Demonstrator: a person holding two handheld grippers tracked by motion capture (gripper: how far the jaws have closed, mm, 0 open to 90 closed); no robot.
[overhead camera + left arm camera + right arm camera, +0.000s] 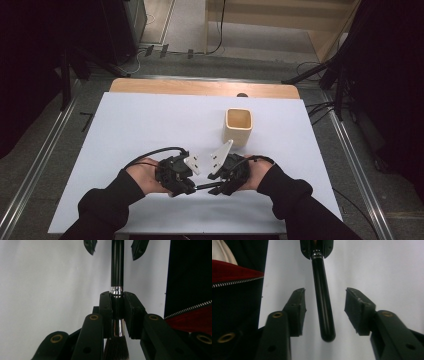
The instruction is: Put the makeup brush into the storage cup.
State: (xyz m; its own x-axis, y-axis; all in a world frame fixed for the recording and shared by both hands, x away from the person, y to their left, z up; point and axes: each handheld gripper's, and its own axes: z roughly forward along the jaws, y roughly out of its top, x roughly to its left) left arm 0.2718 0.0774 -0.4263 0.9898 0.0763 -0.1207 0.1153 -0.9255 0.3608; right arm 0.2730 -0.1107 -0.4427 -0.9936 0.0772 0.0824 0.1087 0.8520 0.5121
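Brush between two tongs

My left tongs [117,305] pinch the brush [117,270] at its silver ferrule, low over the near middle of the white surface [150,125]. My right tongs [325,308] stand spread around its black handle, pads not touching. Beige cup [238,126] sits farther off.
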